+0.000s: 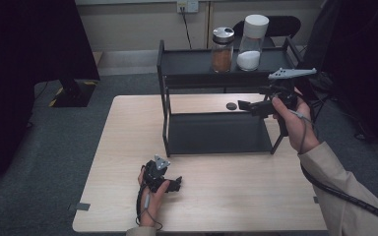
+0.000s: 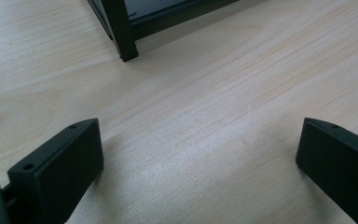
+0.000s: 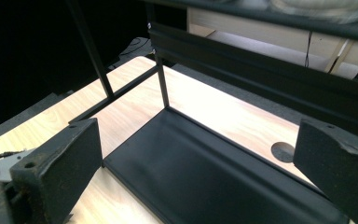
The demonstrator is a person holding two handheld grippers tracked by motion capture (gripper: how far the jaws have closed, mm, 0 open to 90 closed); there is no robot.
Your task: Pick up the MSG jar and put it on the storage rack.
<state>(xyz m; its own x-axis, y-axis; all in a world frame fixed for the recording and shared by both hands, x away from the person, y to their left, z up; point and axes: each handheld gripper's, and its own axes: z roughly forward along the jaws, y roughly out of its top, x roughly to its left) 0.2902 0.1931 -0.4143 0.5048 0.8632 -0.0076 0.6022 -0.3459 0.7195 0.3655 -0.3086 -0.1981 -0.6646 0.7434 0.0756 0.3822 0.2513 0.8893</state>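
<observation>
Light wood tabletop [image 1: 226,191] w/ a black two-level metal rack [image 1: 216,81] sitting toward the far side. On the rack's top shelf there are 2 jars side by side: one w/ a silver lid and brown/orange stuff inside [image 1: 222,49], and a taller one w/ a white cap and white powder at the bottom [image 1: 252,43]. They look just beside each other, can't tell if they're touching. The bottom tray of the rack [image 3: 205,182] has nothing on it.

Left claw [image 1: 176,184] rests low on the tabletop near the front edge, well apart from the rack, held in the person's left hand [image 1: 150,204]. In the left gripper view its jaws are spread wide w/ bare wood between them, and the rack's front leg [image 2: 121,32] is up ahead.

Right claw [image 1: 243,105] is held up at the rack's right end, between the 2 levels, pointing left in over the bottom tray. Right hand [image 1: 298,123] grips it, beige sleeve [image 1: 339,191] behind. Jaws wide apart here too, nothing between them.

Also a small dark round spot on the tabletop [image 1: 232,105] behind the tray, near the right claw tip.
</observation>
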